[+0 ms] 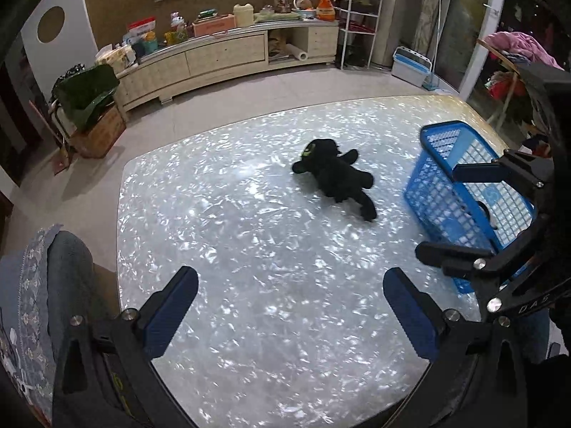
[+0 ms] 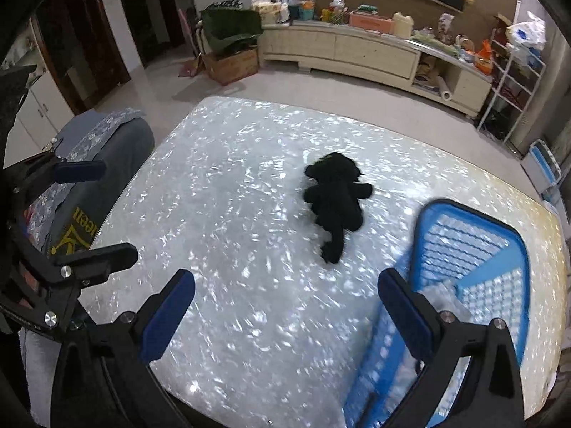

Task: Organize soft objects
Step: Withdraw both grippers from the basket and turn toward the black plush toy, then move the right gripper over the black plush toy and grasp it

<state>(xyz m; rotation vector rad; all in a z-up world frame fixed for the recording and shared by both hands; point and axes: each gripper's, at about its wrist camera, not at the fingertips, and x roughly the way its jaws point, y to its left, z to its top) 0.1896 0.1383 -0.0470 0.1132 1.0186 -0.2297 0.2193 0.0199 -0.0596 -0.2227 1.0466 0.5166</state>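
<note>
A black plush toy (image 1: pixel 333 176) with green eyes lies on the shiny white table (image 1: pixel 249 285), near its middle; it also shows in the right wrist view (image 2: pixel 335 201). A blue plastic basket (image 1: pixel 460 192) stands to its right, and appears in the right wrist view (image 2: pixel 471 260) with something pale inside. My left gripper (image 1: pixel 291 306) is open and empty above the near part of the table. My right gripper (image 2: pixel 285 306) is open and empty, with its right finger over the basket's near edge. Each gripper shows in the other's view, the right (image 1: pixel 467 214) and the left (image 2: pixel 100 214).
A chair with a grey and floral cover (image 2: pixel 96 164) stands at the table's left side. A long low cabinet (image 1: pixel 228 57) crowded with items runs along the far wall. A cardboard box with a green bag (image 1: pixel 89 114) sits on the floor at left. A white wire rack (image 1: pixel 360 25) stands at right.
</note>
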